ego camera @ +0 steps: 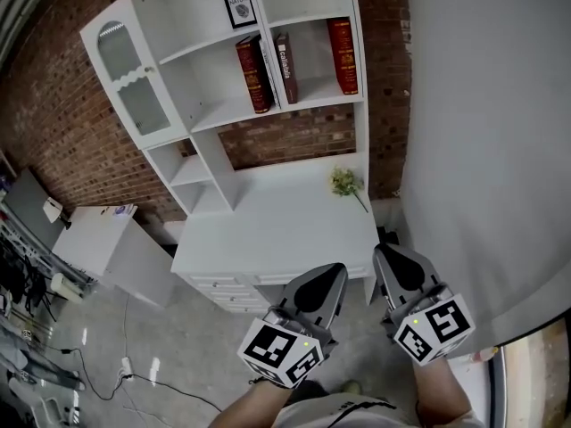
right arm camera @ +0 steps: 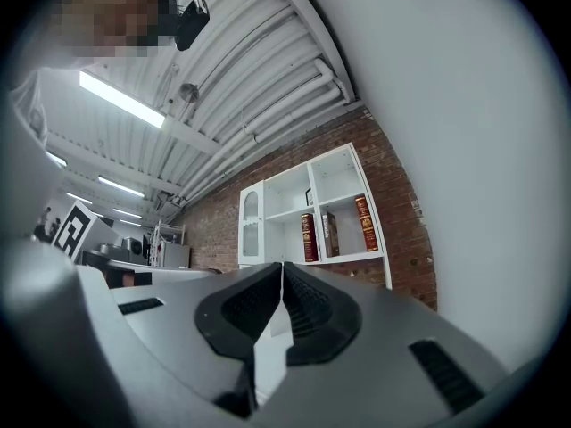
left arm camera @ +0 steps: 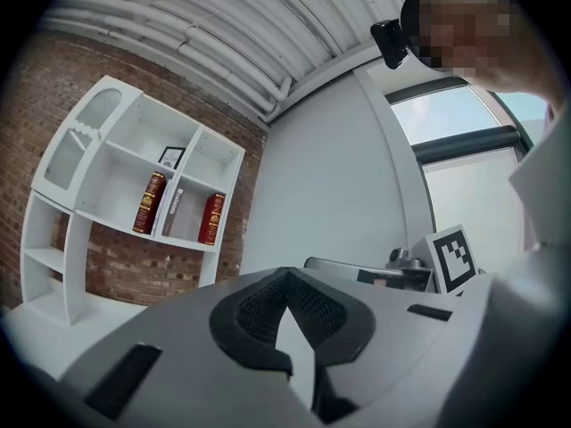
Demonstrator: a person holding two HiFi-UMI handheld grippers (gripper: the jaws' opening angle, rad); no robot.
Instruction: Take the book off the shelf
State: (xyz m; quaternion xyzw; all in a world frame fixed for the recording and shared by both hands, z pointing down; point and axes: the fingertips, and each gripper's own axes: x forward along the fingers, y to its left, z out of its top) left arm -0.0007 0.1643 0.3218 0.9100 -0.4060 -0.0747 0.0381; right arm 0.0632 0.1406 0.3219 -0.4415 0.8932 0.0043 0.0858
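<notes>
Three books stand on a white shelf unit (ego camera: 308, 105) against the brick wall: a red book (ego camera: 254, 74) leaning left, a dark brown book (ego camera: 285, 68) beside it, and another red book (ego camera: 343, 56) at the right. They also show far off in both gripper views, the red book (left arm camera: 149, 202) and the red book (right arm camera: 307, 237) among them. My left gripper (ego camera: 337, 272) and right gripper (ego camera: 384, 253) hang low in front of the desk, far from the shelf. Both are shut with nothing between the jaws.
A white desk (ego camera: 277, 230) below the shelf carries a small sprig of flowers (ego camera: 346, 183). A framed picture (ego camera: 238, 3) stands on the upper shelf. A glass-door cabinet (ego camera: 134, 83) is at the left. A white box (ego camera: 107, 248) and cables lie on the floor at left.
</notes>
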